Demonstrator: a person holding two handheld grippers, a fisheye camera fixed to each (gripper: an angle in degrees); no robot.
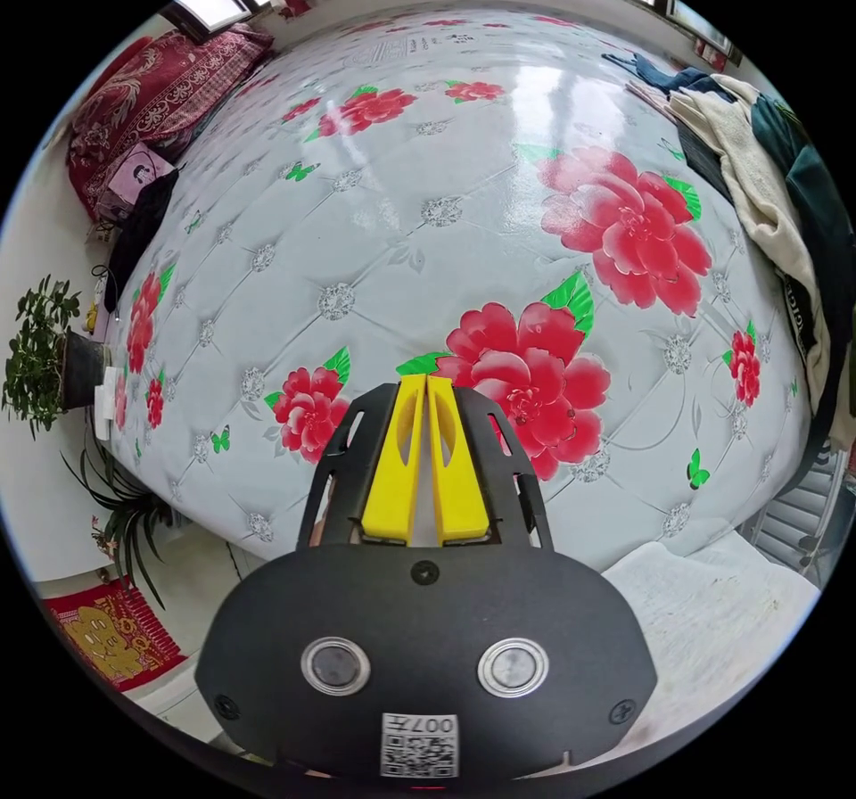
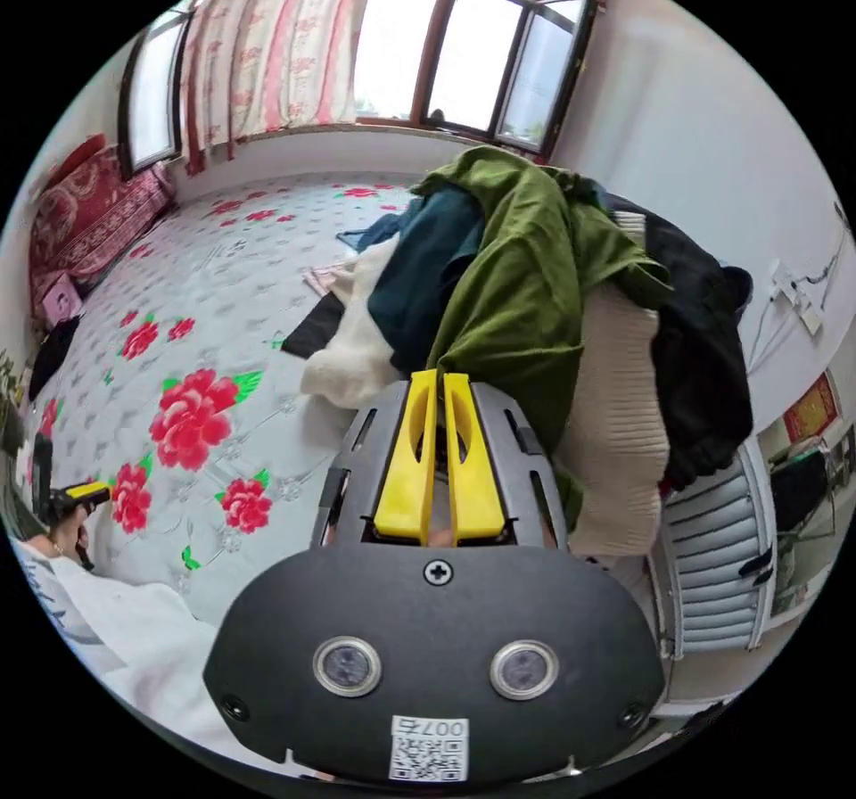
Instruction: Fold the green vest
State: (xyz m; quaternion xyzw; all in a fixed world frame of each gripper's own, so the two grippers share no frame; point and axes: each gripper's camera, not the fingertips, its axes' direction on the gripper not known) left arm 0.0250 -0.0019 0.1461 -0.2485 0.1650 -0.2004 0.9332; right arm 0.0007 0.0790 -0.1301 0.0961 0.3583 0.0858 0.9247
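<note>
Green vest [image 2: 526, 300] lay draped atop the clothes pile [image 2: 615, 424] on the bed [image 2: 241, 291], not yet picked. My right claw [image 2: 439, 382] hovered before it, jaws together and empty; left claw [image 1: 426, 384] likewise. Next I'd open and grab it.

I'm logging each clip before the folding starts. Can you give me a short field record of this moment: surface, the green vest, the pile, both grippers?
surface: glossy floral sheet, quilted pattern with red flowers
green vest: green vest draped on top of the clothes pile, not yet laid flat
clothes pile: clothes pile with cream, teal and black garments
left gripper: left gripper above the sheet, jaws together, holding nothing
right gripper: right gripper at the vest's lower edge, jaws together, no grip evident
</note>
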